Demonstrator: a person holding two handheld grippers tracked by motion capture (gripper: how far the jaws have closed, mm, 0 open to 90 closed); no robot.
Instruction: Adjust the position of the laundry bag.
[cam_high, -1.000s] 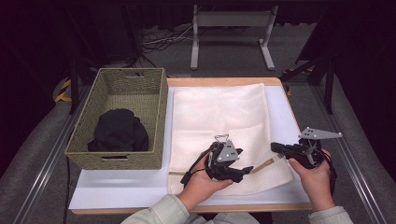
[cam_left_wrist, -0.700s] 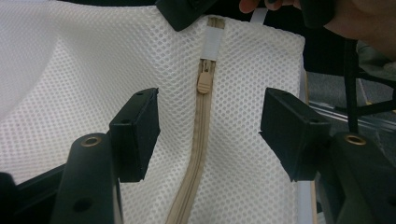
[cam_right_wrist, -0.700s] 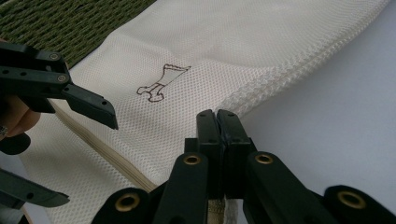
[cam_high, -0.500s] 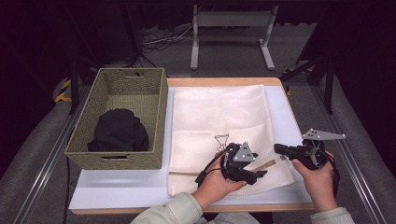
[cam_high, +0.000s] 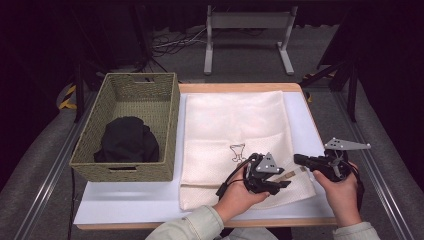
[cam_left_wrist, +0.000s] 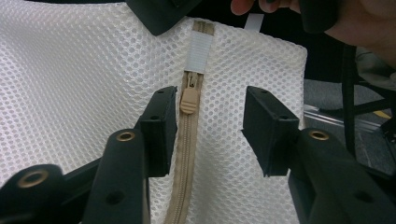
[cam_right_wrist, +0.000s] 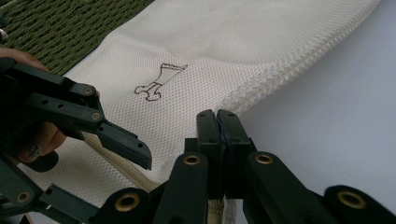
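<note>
Rightward, left hand-held gripper now straddles zipper pull.

We see a cream honeycomb-mesh bag with a tan zipper, an olive woven basket, black cloth, and a white surface.

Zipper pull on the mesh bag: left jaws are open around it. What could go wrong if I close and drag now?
1. The zipper pull lies close to one pad of the left gripper, not centred; closing may pinch mesh instead.
2. The right gripper is shut on the end of the mesh laundry bag; a slipping hold would let the bag bunch rather than unzip.
</note>
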